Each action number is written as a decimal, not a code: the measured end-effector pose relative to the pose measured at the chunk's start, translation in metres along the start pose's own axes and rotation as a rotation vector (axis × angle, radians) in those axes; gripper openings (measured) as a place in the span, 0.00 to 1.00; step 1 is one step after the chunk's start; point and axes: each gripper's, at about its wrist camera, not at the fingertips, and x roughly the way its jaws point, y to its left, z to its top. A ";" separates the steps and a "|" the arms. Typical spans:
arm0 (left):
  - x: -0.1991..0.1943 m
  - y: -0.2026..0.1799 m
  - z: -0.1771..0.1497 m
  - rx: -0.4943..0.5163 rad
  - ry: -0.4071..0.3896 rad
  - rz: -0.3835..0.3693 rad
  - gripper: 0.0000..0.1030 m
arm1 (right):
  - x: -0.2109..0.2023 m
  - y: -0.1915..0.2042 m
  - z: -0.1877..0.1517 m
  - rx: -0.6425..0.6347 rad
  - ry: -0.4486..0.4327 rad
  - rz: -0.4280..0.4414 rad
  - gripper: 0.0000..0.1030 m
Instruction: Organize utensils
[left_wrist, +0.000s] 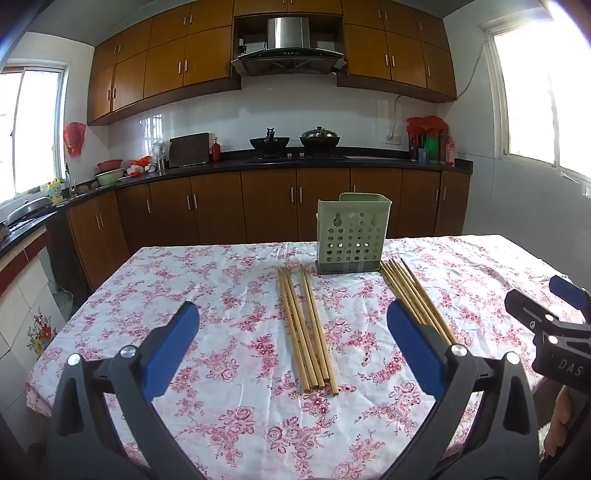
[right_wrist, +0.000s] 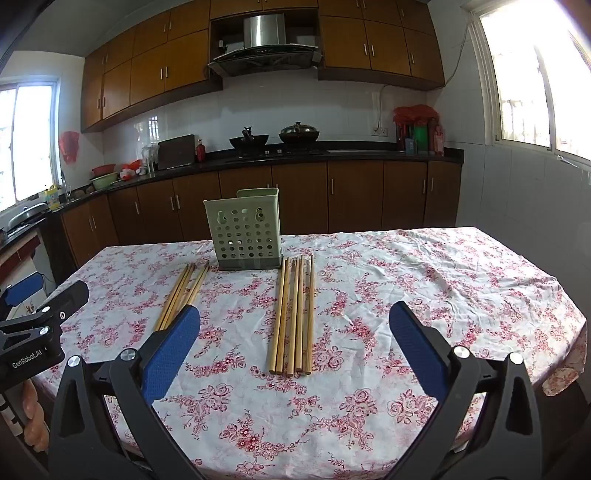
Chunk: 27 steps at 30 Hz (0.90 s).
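A pale green perforated utensil holder (left_wrist: 351, 236) stands upright at the far middle of the table; it also shows in the right wrist view (right_wrist: 245, 230). Two bundles of wooden chopsticks lie flat in front of it. The left bundle (left_wrist: 308, 328) lies ahead of my left gripper (left_wrist: 293, 332), which is open and empty above the table. The right bundle (right_wrist: 293, 315) lies ahead of my right gripper (right_wrist: 295, 334), also open and empty. Each bundle shows in the other view too: the right bundle (left_wrist: 417, 299), the left bundle (right_wrist: 181, 295).
The table carries a white cloth with red flowers (left_wrist: 221, 295); its far edge and right edge (right_wrist: 554, 295) are in view. Behind it stand brown kitchen cabinets (left_wrist: 258, 203) and a black counter with woks (left_wrist: 295, 142).
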 end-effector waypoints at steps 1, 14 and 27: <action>0.000 0.000 0.000 0.000 0.000 0.000 0.96 | 0.000 0.000 0.000 0.000 -0.001 0.000 0.98; 0.000 -0.001 0.000 0.003 -0.001 0.003 0.96 | 0.000 0.000 0.000 0.003 0.001 0.001 0.98; 0.000 -0.001 0.000 0.000 0.001 0.000 0.96 | 0.000 0.001 0.000 0.002 0.001 0.001 0.98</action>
